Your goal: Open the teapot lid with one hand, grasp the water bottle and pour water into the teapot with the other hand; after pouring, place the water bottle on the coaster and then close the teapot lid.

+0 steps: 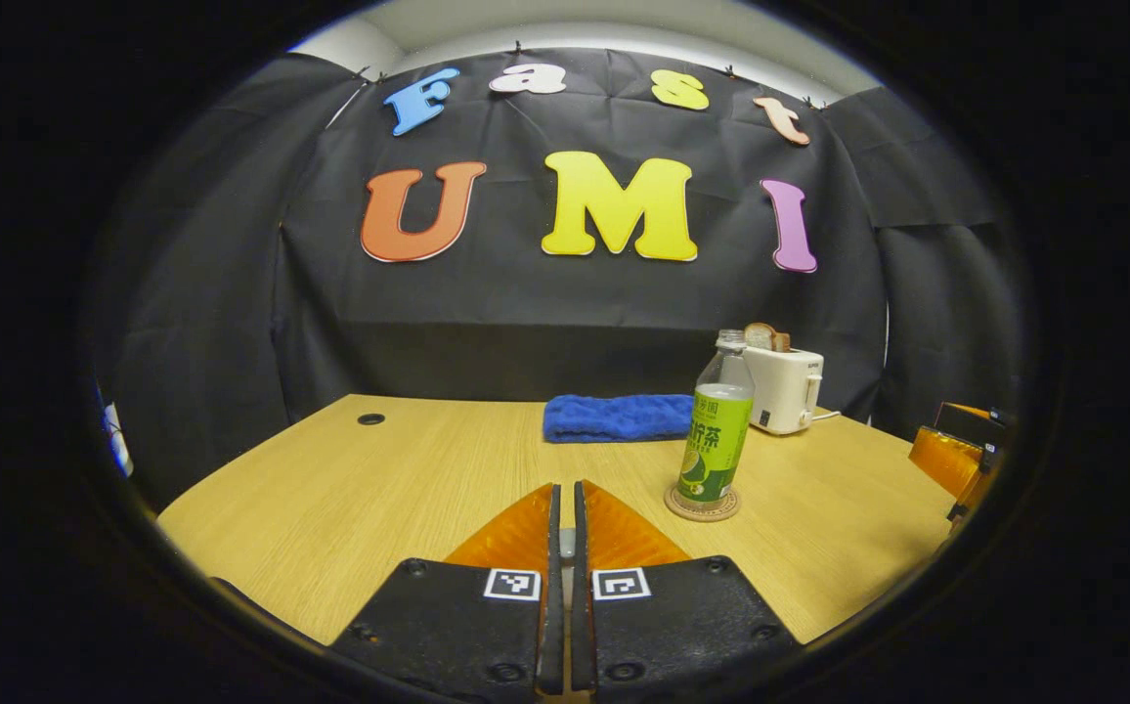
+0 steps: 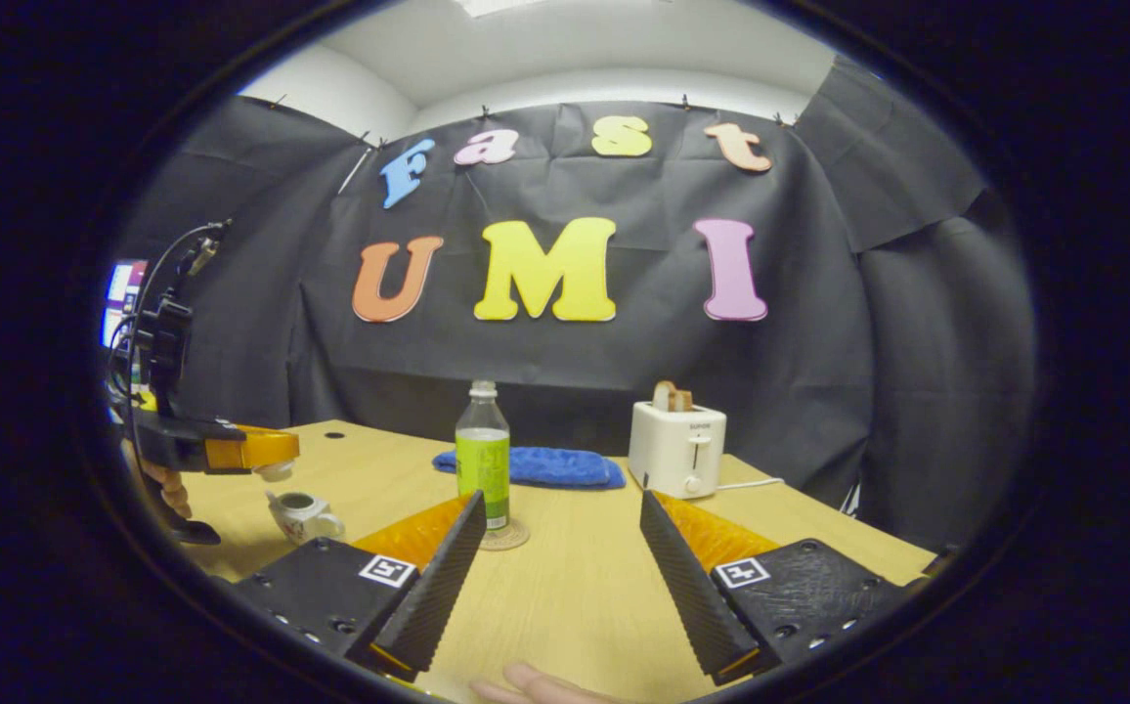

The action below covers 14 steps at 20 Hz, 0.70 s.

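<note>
A clear water bottle (image 1: 718,430) with a green label stands upright on a round coaster (image 1: 702,506), right of my left gripper (image 1: 566,486). That gripper's fingers are pressed together. In the right gripper view the left gripper (image 2: 262,452) hovers above the small white teapot (image 2: 303,515), shut on the pale teapot lid (image 2: 277,472). The teapot's mouth is uncovered. My right gripper (image 2: 561,504) stands open low over the table with nothing between its fingers. The bottle (image 2: 483,460) on its coaster (image 2: 506,536) is just beyond its left finger.
A folded blue cloth (image 2: 536,466) lies at the back of the wooden table (image 2: 575,587). A white toaster (image 2: 676,448) with bread in it stands at the back right. A person's fingertip (image 2: 526,682) shows at the near edge.
</note>
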Available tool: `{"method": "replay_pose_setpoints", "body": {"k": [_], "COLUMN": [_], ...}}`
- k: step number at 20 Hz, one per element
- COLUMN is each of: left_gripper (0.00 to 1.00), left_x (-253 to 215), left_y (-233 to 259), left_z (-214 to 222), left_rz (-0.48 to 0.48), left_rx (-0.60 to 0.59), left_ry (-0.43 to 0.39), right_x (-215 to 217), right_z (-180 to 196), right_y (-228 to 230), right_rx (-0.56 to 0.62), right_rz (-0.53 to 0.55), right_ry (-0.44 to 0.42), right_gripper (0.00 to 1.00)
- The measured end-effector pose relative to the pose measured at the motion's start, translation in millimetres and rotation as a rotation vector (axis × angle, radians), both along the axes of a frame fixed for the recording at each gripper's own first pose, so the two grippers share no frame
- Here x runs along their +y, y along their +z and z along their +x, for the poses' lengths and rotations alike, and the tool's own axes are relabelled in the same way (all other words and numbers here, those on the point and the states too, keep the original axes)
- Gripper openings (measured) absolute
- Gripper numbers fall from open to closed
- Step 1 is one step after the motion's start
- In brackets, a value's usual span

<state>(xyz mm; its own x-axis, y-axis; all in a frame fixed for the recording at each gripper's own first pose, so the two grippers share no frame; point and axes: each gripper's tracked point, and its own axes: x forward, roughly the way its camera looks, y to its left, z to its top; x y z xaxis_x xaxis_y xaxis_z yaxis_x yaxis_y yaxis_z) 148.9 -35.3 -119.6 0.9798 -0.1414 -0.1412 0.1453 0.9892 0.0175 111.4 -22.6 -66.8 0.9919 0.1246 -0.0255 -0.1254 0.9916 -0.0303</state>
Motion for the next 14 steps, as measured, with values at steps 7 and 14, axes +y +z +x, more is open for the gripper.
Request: {"method": "replay_pose_setpoints", "body": {"k": [7, 14], "left_gripper": [0.05, 0.06], "left_x": [-4, 0], "left_y": [-17, -43], "left_z": [6, 14], "left_rz": [0.038, 0.066], "left_rx": [0.032, 0.070], "left_ry": [0.036, 0.075], "right_x": [-11, -16], "right_z": [-11, -6], "right_y": [8, 2], "right_rx": [-0.042, -0.028], "right_rz": [0.050, 0.107], "right_ry": [0.063, 0.092], "right_gripper": [0.95, 0.95]}}
